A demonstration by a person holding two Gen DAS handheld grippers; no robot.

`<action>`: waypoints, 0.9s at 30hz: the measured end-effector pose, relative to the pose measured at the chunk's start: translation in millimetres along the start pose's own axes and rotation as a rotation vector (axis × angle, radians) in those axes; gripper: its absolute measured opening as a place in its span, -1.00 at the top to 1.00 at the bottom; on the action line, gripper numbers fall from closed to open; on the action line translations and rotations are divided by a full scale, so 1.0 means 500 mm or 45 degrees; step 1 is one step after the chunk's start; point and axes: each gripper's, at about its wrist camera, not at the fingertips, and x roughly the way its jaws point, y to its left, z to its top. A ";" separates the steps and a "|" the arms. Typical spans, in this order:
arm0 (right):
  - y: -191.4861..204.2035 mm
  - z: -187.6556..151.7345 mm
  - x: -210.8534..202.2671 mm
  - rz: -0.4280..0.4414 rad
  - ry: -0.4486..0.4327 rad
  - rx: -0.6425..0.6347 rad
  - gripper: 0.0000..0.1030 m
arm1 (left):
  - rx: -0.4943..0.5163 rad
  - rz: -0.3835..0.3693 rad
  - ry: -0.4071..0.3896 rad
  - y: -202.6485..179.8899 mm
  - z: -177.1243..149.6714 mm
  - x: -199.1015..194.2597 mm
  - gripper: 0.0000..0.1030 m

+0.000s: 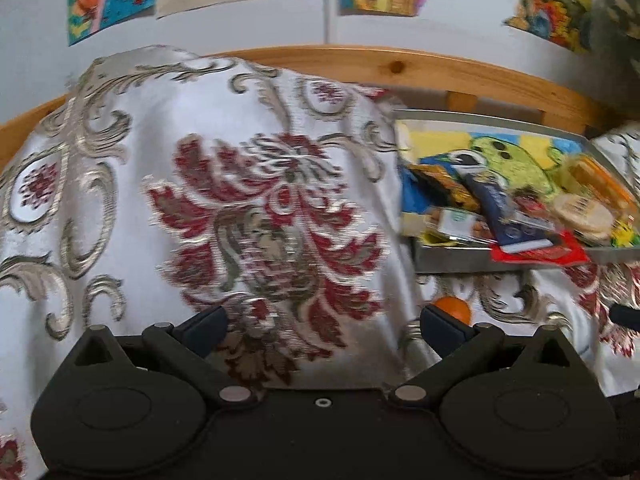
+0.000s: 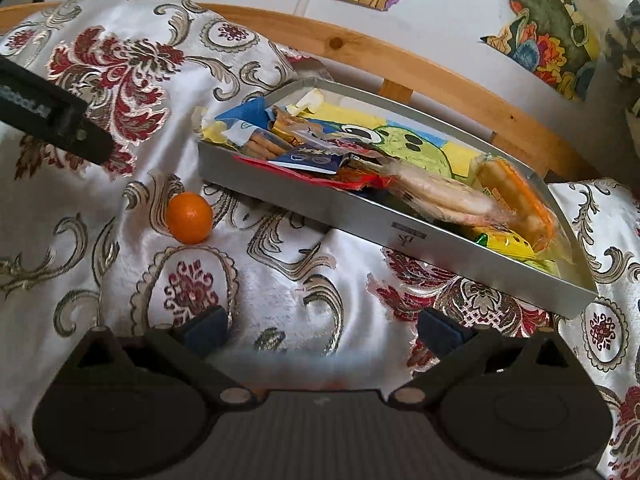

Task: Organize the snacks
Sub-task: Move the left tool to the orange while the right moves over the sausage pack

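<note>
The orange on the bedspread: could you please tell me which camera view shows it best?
The right wrist view: the orange lies whole and sharp on the bedspread, left of the grey tray. The left wrist view shows only a blurred sliver behind a finger of the left claw.

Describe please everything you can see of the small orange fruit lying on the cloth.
The small round orange fruit looks like a mandarin, with smooth, slightly shiny peel and a small dark spot near its top. It lies alone on the white cloth with red and silver flower patterns, to the left of the grey metal tray of snacks, not touching it. Nothing holds it.
</note>
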 end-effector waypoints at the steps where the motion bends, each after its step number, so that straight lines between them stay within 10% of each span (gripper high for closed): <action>1: 0.000 -0.002 -0.002 0.002 0.002 -0.003 -0.99 | 0.014 -0.022 -0.012 -0.006 -0.002 0.001 -0.98; 11: -0.039 -0.040 -0.067 0.274 0.001 0.021 -0.99 | 0.170 -0.224 -0.075 -0.078 -0.015 0.046 -0.98; 27: -0.088 -0.061 -0.033 0.473 0.258 0.240 -0.99 | 0.322 -0.253 -0.093 -0.147 -0.022 0.095 -0.98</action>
